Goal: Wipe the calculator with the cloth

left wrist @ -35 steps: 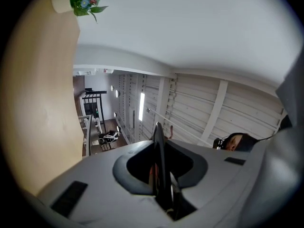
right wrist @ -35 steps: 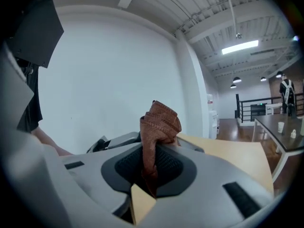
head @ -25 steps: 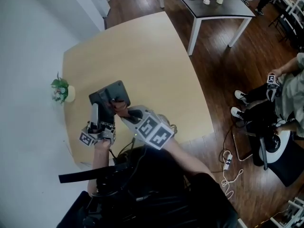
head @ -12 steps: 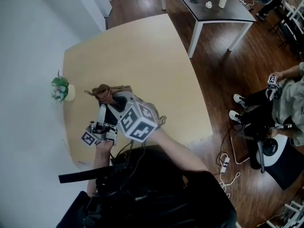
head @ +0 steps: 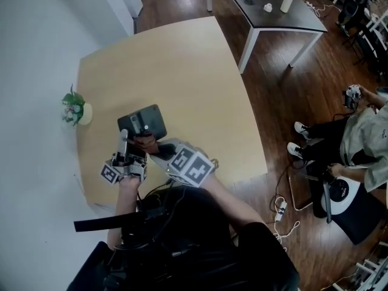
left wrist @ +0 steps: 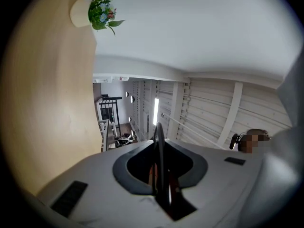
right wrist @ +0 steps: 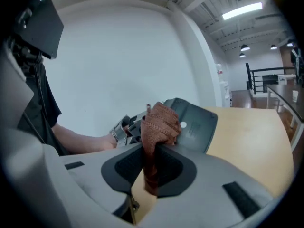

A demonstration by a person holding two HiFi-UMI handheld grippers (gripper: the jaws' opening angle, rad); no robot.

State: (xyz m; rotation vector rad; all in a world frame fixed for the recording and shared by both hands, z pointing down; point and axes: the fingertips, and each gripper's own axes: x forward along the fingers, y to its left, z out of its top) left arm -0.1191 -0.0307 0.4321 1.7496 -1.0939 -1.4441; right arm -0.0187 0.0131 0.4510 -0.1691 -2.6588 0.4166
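Rust-brown knitted cloth pinched in right hand-held gripper, against smooth dark flat calculator clamped by left hand-held gripper, now drawn back toward near edge of tabletop.

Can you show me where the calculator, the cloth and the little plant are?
calculator (head: 153,120): head view, on its dark flat face.
cloth (right wrist: 159,120): right gripper view, on the bunched brown top.
plant (left wrist: 101,12): left gripper view, on its green leaves.
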